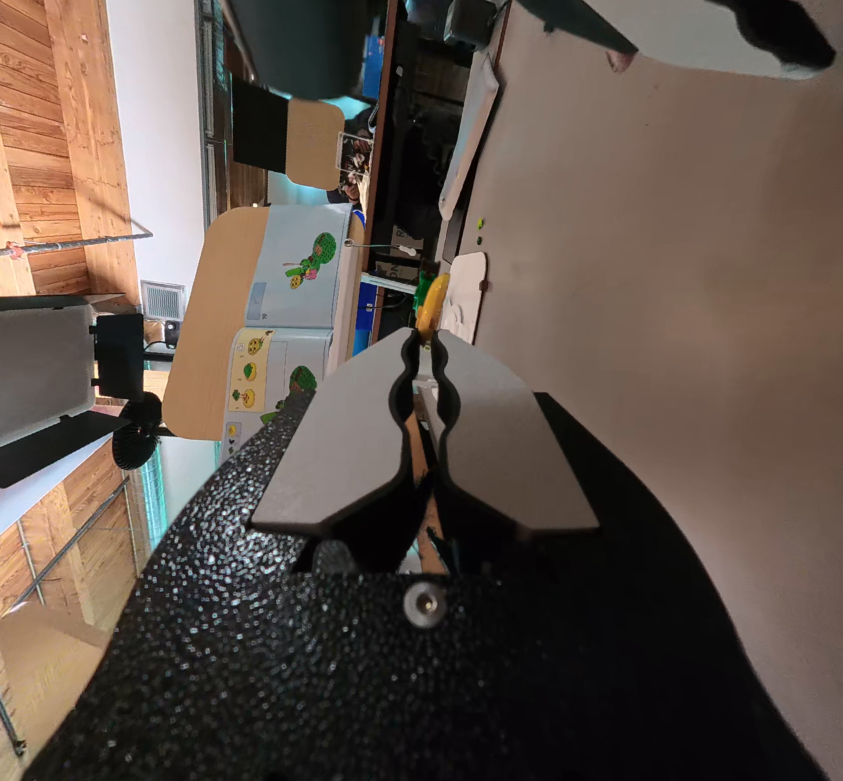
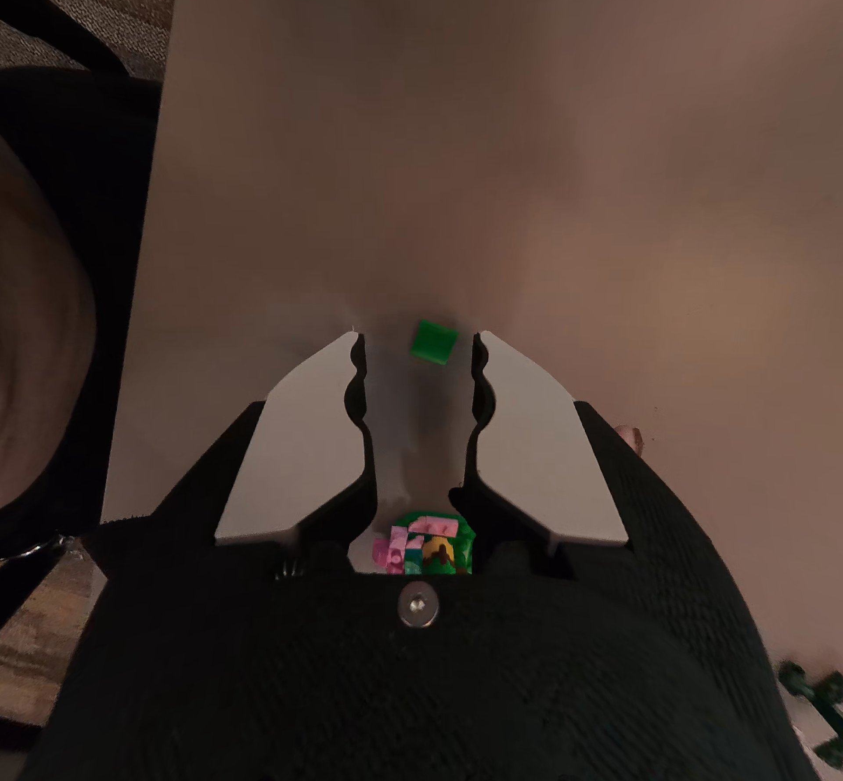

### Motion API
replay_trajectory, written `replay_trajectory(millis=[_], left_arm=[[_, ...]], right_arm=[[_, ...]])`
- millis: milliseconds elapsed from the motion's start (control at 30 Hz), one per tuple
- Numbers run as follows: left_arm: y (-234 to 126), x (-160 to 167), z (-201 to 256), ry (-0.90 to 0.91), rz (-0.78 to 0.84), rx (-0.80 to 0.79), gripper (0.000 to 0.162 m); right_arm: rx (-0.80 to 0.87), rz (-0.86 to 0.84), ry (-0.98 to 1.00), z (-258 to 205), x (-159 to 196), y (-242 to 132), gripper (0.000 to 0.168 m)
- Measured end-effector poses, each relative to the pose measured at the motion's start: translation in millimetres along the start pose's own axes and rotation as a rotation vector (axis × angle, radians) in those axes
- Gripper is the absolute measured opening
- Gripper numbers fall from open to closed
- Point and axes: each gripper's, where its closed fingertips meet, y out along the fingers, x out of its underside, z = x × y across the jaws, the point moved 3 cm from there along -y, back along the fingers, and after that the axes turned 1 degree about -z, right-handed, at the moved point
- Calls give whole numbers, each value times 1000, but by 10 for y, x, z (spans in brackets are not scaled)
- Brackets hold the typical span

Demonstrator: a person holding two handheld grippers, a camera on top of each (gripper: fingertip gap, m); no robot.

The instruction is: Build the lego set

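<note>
The gripper body cuts off most of a pink-and-green lego cluster (image 2: 426,549) behind the right fingers (image 2: 314,430). These stand spread over the worktop (image 2: 502,166), a green brick (image 2: 433,342) between their tips, touching neither. The left fingers (image 1: 365,421) pinch a yellow round piece (image 1: 432,305) at their tips.

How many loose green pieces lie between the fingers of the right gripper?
1: a green brick lies on the table between the open right gripper fingertips. Others may be hidden under the gripper.

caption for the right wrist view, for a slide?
Open right gripper poised over a small green brick lying loose on the table.
</note>
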Motion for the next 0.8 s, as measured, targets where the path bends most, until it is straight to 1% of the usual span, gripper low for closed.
replay_trajectory(millis=[233, 367, 533, 800], left_arm=[[21, 6, 46, -12, 4, 27, 5], [31, -10, 74, -8, 8, 42, 5], [40, -19, 101, -1, 7, 55, 5], [51, -16, 122, -3, 8, 68, 5]], right_arm=[[-19, -59, 6, -39, 103, -19, 39], [-2, -52, -5, -29, 88, 0, 38], [-34, -63, 3, -95, 106, 39, 38], [-62, -8, -12, -257, -23, 70, 38]])
